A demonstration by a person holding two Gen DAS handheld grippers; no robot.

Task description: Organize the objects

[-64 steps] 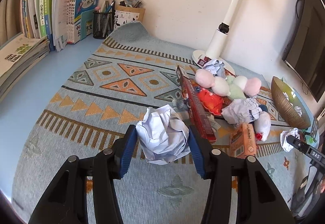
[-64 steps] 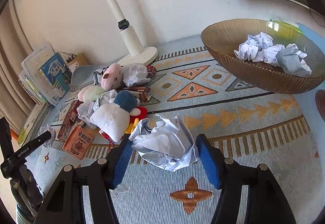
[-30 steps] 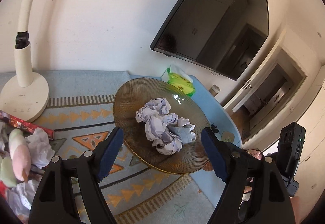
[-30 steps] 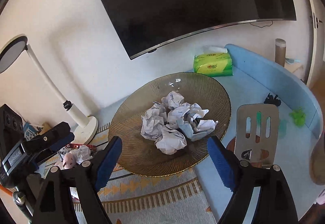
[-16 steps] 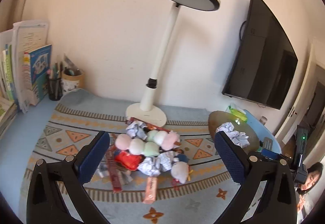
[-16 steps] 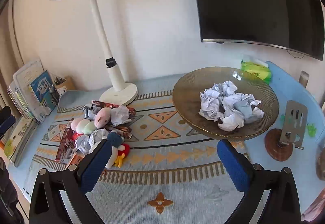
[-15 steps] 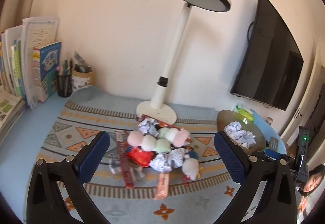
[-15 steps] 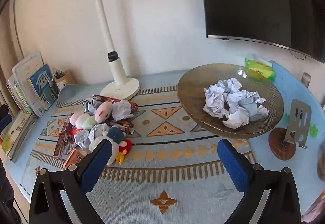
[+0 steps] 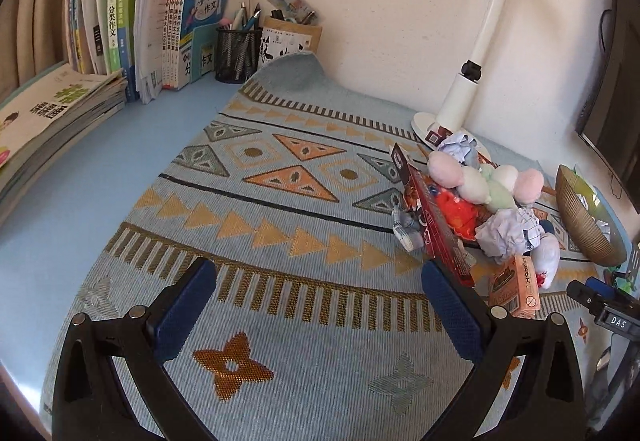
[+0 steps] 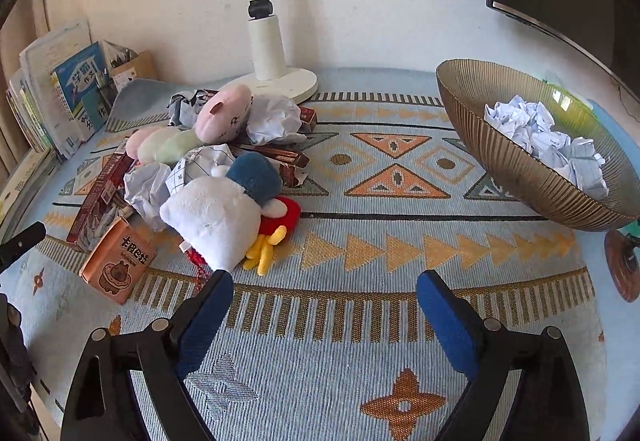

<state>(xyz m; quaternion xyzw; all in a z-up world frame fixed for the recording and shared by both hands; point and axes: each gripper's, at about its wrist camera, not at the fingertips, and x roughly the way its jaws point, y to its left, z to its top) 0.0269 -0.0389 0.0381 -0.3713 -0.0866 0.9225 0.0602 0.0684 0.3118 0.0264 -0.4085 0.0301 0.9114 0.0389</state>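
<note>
Both crumpled papers you carried now lie in the ribbed bowl (image 10: 520, 169) at two o'clock. Your left gripper (image 9: 318, 295) gapes empty; your right gripper (image 10: 324, 301) has just narrowed slightly — nothing between its jaws. The toy pile (image 10: 216, 177) waits at ten o'clock.

On the patterned mat (image 10: 392, 237) a heap mixes crumpled paper balls (image 10: 146, 191), a white-and-blue plush (image 10: 224, 211), a pink plush (image 10: 226, 113), long red-brown boxes (image 10: 98, 193) and an orange carton (image 10: 118, 261) lying flat; to its right the ribbed golden bowl (image 10: 516, 165) holds more paper wads (image 10: 540, 137)
</note>
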